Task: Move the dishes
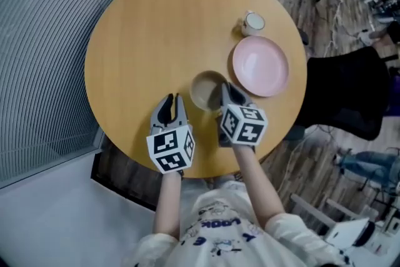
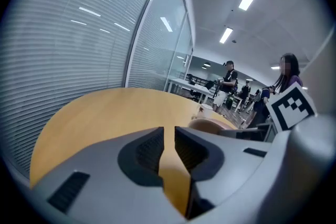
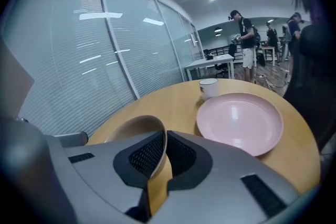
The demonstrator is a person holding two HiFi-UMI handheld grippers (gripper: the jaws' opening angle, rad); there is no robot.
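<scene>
Round wooden counter [image 1: 144, 28], near edge: right claw [image 3: 164, 138] clamped on tan ceramic bowl [image 1: 203, 89] rim; left claw [image 2: 169, 132] nearly closed, empty. Keep bowl level; lift clear of neighbouring pink round plate [image 1: 260, 65].

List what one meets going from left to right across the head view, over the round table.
left gripper → beige bowl → right gripper, shut on the bowl's rim → pink plate. The white mug is left out: it lies within the plate's span.
</scene>
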